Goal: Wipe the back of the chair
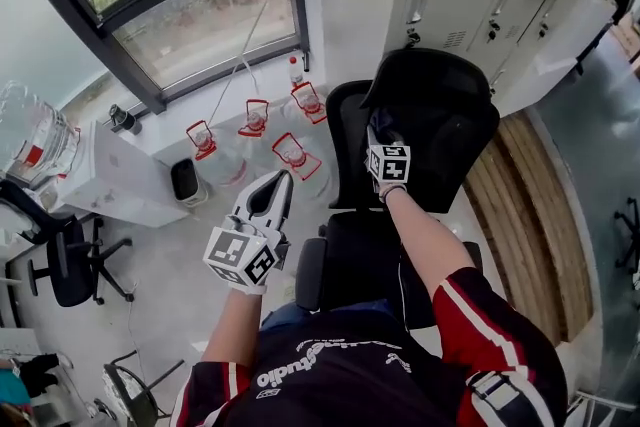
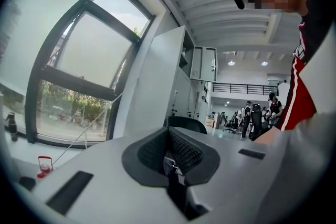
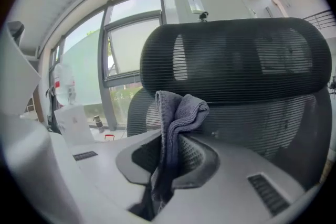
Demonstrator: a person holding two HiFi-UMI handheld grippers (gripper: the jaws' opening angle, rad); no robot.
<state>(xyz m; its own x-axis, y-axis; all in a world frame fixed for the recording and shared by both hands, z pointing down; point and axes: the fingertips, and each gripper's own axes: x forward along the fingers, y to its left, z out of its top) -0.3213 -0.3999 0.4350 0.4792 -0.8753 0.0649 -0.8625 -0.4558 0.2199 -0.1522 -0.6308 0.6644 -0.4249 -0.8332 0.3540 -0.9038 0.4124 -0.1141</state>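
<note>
Right tongs [image 3: 170, 153] clamp grey cloth [image 3: 178, 110], which is bunched above jaws. Cloth sits at upper chair back [image 3: 252, 123], just below headrest [image 3: 236, 55]. Contact with mesh likely, not certain. Left tongs [image 2: 169, 162] closed with nothing between, held left of chair [image 1: 440, 130], apart from it. Progress, by judgement: cloth in grip and at back, so wiping at or near start. Mesh shows no wiped trace either way. Left to do: strokes across back, sides, lower part.

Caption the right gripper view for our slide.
Right gripper clamps a grey cloth, facing the chair's mesh back.
</note>
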